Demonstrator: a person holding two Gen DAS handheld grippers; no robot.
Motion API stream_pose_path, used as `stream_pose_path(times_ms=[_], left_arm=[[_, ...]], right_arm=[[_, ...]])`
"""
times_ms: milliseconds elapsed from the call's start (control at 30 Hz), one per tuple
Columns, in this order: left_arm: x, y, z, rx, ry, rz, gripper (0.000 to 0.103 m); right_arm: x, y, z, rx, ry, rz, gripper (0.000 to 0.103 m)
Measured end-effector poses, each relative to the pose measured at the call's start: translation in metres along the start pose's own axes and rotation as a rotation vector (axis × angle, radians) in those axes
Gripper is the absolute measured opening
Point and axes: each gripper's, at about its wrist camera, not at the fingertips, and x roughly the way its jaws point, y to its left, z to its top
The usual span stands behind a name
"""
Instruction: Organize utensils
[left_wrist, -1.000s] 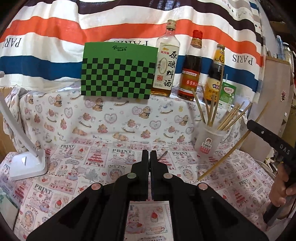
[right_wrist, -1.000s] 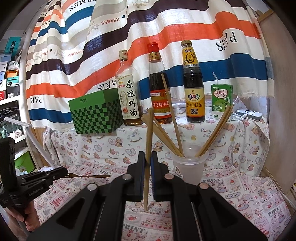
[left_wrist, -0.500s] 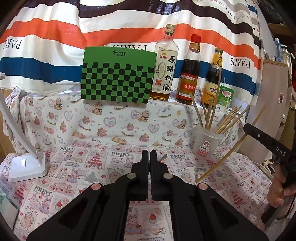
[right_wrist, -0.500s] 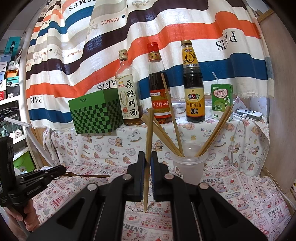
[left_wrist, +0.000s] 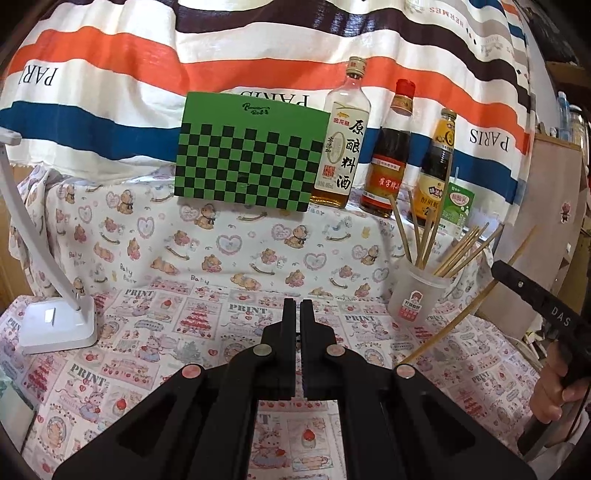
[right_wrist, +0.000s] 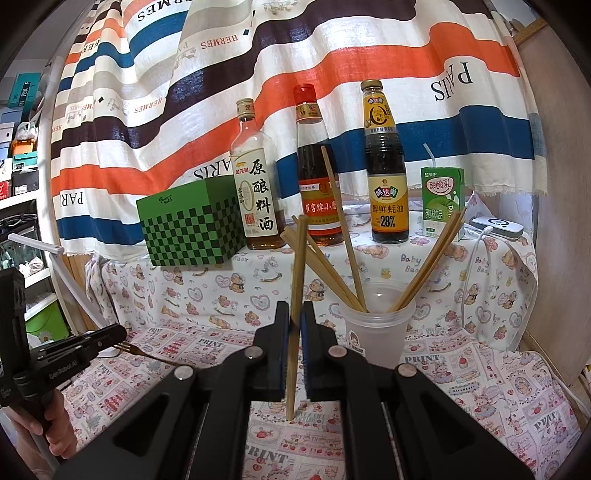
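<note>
Right wrist view shows our right gripper (right_wrist: 295, 314) with its two black fingers (right_wrist: 279, 343) squeezed onto one wooden chopstick (right_wrist: 297, 280). The stick stands almost straight up and down. Its thick end points up past the fingers, and its thin end hangs down just above the printed cloth (right_wrist: 480, 387). In the left wrist view the same stick (left_wrist: 454, 325) looks slanted, running from low near the cloth up toward the right.

Just to the right of our fingers stands one clear plastic cup (right_wrist: 376, 332). We count about seven chopsticks (right_wrist: 428, 258) in it, though some hide behind others. They fan out, a bunch leaning left, one nearly upright, and two leaning right.

Our left gripper (left_wrist: 297, 306) has its fingers pressed together. In the right wrist view we see one small fork (right_wrist: 147, 352) sticking out of it (right_wrist: 122, 338). The fork lies almost flat, pointing sideways, with its prongs near the fingertips.

Behind the cup, on the raised shelf with the teddy bear cloth (right_wrist: 221, 284), stand three bottles: one pale bottle (right_wrist: 256, 192), one red-capped bottle (right_wrist: 317, 177) and one dark bottle (right_wrist: 386, 173). We also see one green checked box (right_wrist: 188, 225), one green drink carton (right_wrist: 441, 199) and one white lamp (left_wrist: 55, 325). A striped cloth (right_wrist: 332, 62) hangs at the back.
</note>
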Motion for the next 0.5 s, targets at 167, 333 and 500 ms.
stream_pose_path(times_ms=[167, 333, 500], left_arm=[[-0.001, -0.0003, 0.0004, 0.012, -0.004, 0.004, 0.001], [-0.0061, -0.0005, 0.0011, 0.005, -0.032, 0.001, 0.001], [-0.0063, 0.0001, 0.0018, 0.0, -0.033, 0.003, 0.0]], right_arm=[[-0.0004, -0.0004, -0.0009, -0.001, 0.001, 0.002, 0.005], [-0.0004, -0.0002, -0.001, -0.001, 0.0, 0.001, 0.005], [0.0, -0.0005, -0.0007, -0.001, 0.0, 0.003, 0.005]])
